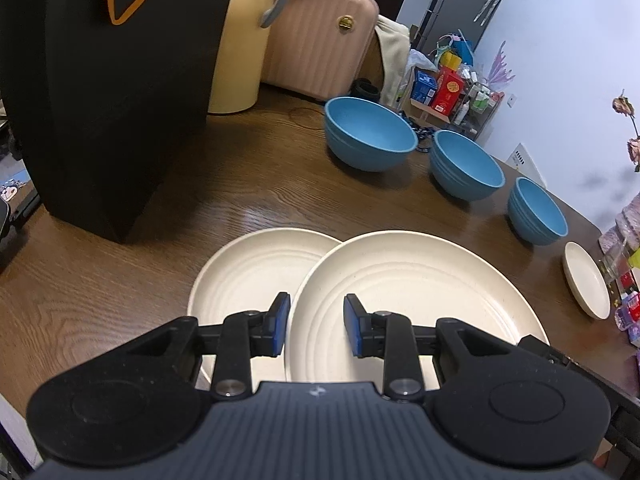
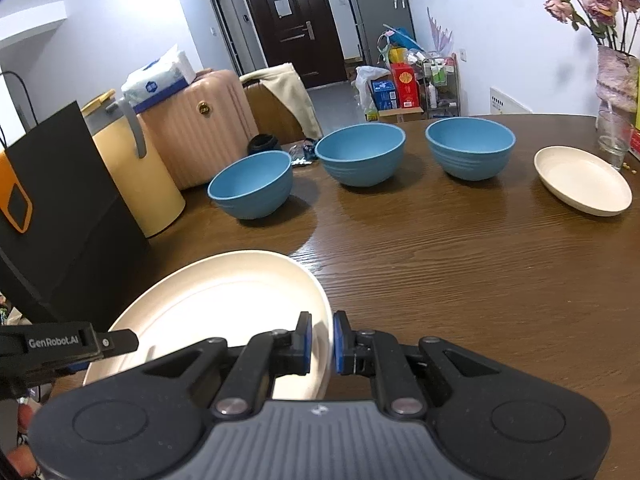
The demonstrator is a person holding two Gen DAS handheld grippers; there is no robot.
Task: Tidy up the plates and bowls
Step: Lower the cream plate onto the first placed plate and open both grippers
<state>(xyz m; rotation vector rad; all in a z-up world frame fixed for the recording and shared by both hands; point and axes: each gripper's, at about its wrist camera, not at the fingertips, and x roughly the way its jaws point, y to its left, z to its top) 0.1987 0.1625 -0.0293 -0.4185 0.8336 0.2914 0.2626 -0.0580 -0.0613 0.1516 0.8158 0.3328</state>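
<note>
Two cream plates in play: upper plate (image 2: 224, 300) pinched at its rim by right gripper (image 2: 322, 342), overlapping lower plate (image 1: 240, 268) on wooden table (image 2: 440, 264). Left gripper (image 1: 316, 324) above them, fingers parted, nothing between. Three blue bowls (image 2: 360, 156) in a row behind, well apart. Small cream plate (image 2: 582, 180) far right.

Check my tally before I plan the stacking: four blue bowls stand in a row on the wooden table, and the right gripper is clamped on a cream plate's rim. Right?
Not quite: the right wrist view shows three blue bowls, not four. They stand in a row on the wooden table, and the right gripper is clamped on a cream plate's rim.
</note>
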